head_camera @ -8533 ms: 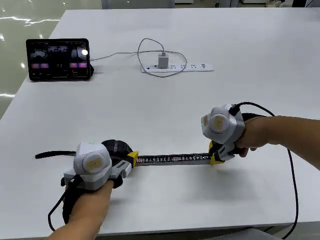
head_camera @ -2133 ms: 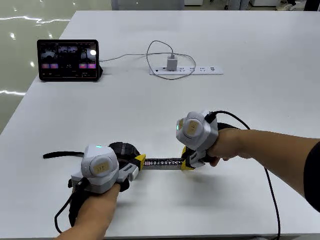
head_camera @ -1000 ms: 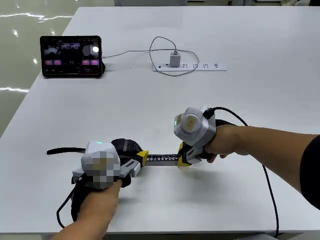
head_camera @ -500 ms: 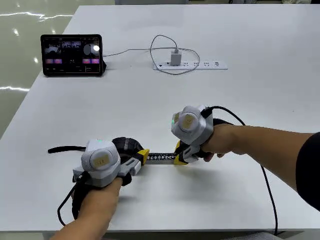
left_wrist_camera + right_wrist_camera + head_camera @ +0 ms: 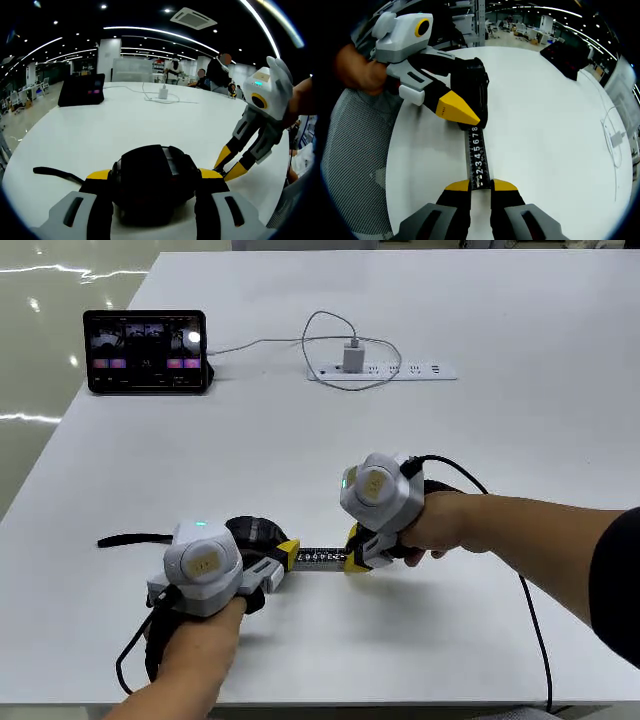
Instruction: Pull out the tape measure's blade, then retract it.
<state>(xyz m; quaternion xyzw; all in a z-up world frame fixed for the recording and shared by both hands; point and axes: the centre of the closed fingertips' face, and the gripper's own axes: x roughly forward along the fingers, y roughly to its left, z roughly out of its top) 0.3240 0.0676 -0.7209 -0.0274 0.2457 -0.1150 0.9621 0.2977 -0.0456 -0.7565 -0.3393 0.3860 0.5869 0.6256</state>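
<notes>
- The left gripper (image 5: 155,186) is clamping the tape measure case (image 5: 254,534) between its two yellow-tipped jaws. The black case is resting on the white table (image 5: 300,455).
- The right gripper (image 5: 480,186) is pinching the free end of the blade (image 5: 475,152), with its jaws pressing together on the tip.
- The blade is lying flat on the table and running straight from the case's mouth to the right gripper. The numerals 2 to 8 are showing in the right gripper view.
- The two grippers are sitting near each other, leaving a short run of blade exposed between them.
- A black strap (image 5: 130,539) is lying on the table to the left of the case.
- A tablet (image 5: 146,350) and a power strip (image 5: 385,371) are sitting well apart from the work, at the far side of the table.
</notes>
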